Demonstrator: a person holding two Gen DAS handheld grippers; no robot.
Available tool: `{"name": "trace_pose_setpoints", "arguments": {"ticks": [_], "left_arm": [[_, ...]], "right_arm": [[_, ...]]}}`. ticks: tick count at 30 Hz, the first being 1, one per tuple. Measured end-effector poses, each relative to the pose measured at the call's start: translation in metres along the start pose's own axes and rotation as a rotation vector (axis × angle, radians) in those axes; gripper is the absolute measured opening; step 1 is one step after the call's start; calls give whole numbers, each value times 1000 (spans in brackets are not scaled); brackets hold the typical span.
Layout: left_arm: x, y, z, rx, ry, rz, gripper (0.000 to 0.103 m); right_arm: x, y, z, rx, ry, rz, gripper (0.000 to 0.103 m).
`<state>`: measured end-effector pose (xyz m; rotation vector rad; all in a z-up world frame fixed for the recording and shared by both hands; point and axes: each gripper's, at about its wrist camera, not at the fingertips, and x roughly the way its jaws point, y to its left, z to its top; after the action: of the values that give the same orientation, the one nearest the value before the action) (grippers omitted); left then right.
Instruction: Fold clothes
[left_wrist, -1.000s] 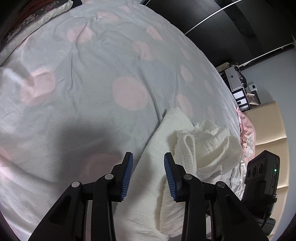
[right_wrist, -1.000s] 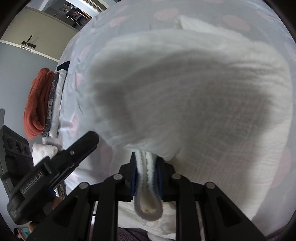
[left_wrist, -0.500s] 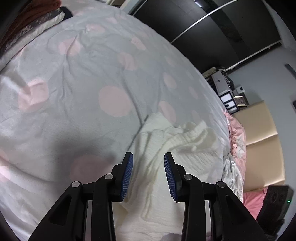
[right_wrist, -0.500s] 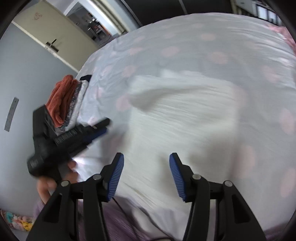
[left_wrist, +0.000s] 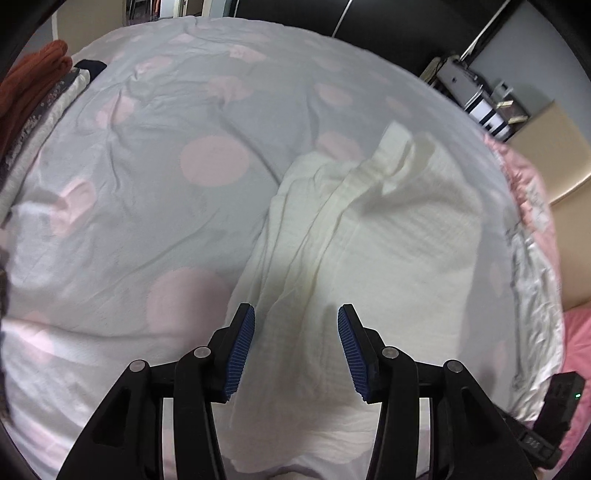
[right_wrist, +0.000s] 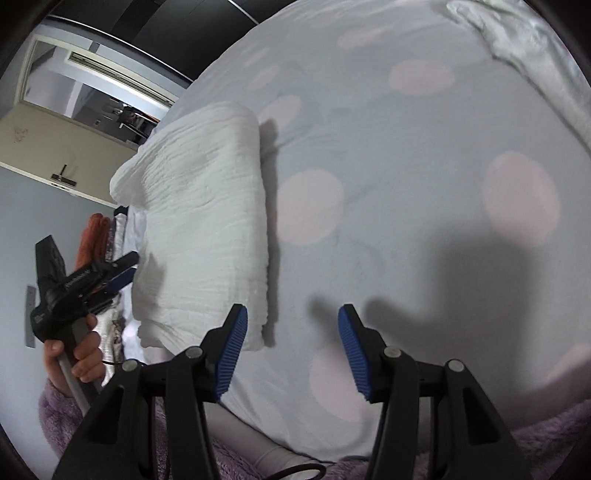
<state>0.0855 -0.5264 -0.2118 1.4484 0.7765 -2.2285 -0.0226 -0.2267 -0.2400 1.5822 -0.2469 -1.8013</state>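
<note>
White crinkled cotton garment (left_wrist: 373, 236) lies on the polka-dot duvet (left_wrist: 155, 192), long axis running away from your left gripper (left_wrist: 296, 349), whose jaws hang spread and empty above its near end; bare duvet leftward. Right view: garment's straight edge sits left of your right gripper (right_wrist: 291, 349), jaws spread, empty; open duvet right.

A home bedroom: a bed under a grey duvet cover with pale pink dots (left_wrist: 207, 206), a beige padded headboard (left_wrist: 554, 147) past its far corner, dark sliding wardrobe doors (left_wrist: 388, 22) beyond it, and a stack of folded rust-orange and patterned textiles (left_wrist: 33, 85) at its left edge.
</note>
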Motion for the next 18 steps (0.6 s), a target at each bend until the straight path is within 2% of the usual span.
{"name": "trace_pose_setpoints", "arguments": {"ticks": [3,5,8,14,18], "left_arm": [[16,0,-4,11,64,94,49],[30,8,-5,-16,125,125,51],[41,21,-3,-85,163,110,55],[48,16,-2,-6,194,127,57],[49,13,-1,26,207,128,57]], "right_arm": [[10,-10,-5,34,13,59,51],[19,-14,-5,56,25,106,51],[34,-18,-3,98,42,188,51],[58,-32,6,184,44,338,54],[67,-20,7,107,56,365,53]]}}
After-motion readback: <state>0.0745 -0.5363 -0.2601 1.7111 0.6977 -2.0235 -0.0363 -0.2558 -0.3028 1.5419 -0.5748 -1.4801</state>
